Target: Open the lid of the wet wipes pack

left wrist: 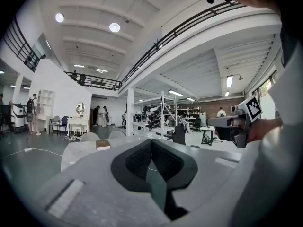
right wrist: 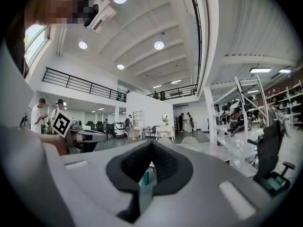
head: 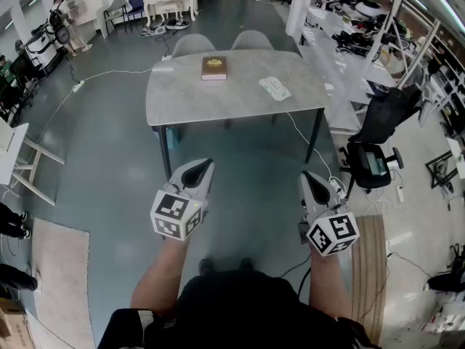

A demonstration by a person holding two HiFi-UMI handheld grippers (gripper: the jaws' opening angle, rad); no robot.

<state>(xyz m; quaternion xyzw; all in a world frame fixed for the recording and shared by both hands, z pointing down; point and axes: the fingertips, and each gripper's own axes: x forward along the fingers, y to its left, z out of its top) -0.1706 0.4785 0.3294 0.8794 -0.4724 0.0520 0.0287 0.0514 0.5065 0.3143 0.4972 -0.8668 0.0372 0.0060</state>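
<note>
While left gripper (head: 206, 166) and right gripper (head: 306, 175) hover, fingers (left wrist: 136, 162) pressed together, open floor (head: 251, 169) reaches the table (head: 232, 111) edge.

A pale grey mottled worktop (head: 182, 93) is bearing a brown book (head: 213, 67) and a whitish wet wipes pack (head: 275, 87). The grey left gripper (head: 205, 166) and right gripper (head: 306, 175) are showing black-and-white square markers.

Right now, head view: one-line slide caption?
Person faces a grey table bearing a brown book and a wet wipes pack, left gripper and right gripper short of it, jaws shut, empty.
</note>
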